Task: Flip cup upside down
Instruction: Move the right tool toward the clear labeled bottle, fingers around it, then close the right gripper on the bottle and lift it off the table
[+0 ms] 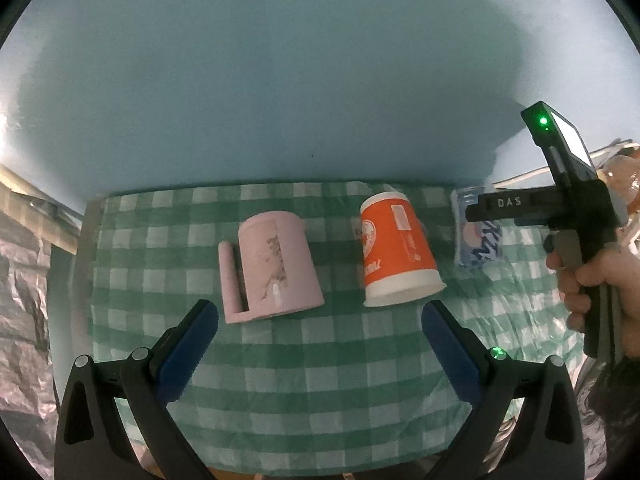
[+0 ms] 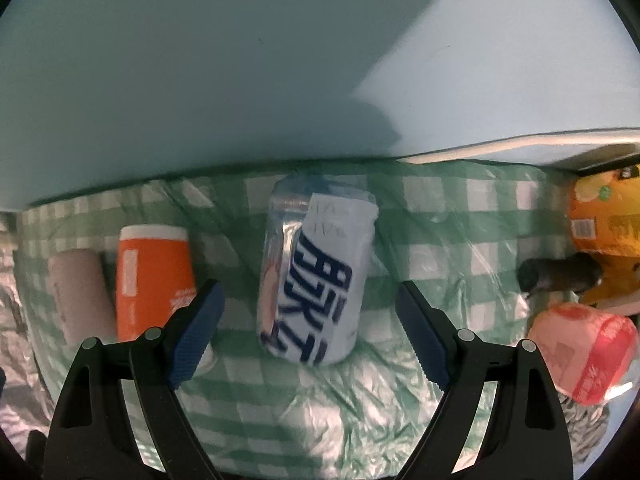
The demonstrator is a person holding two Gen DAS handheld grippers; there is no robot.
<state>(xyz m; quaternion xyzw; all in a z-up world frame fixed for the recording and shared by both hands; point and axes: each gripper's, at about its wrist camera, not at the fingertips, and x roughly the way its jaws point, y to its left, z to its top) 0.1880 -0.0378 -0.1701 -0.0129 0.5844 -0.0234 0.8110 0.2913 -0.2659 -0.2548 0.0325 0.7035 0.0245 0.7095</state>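
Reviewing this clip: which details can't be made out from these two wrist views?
- Orange cup: right wrist view, its base sits behind the right hand-held gripper finger; which end is the rim stays unclear.
- White cup: left wrist view, largely covered by the other gripper's body; motion-blurred print in the right view.
- Pink mug: right view, small and blurred, handle unseen.
- Orange package: cut off by the right edge.

White cup (image 2: 316,280) between parted jaws

Checked tablecloth (image 2: 440,208); orange packet (image 2: 604,216), pink wrapped roll (image 2: 584,352) at right.
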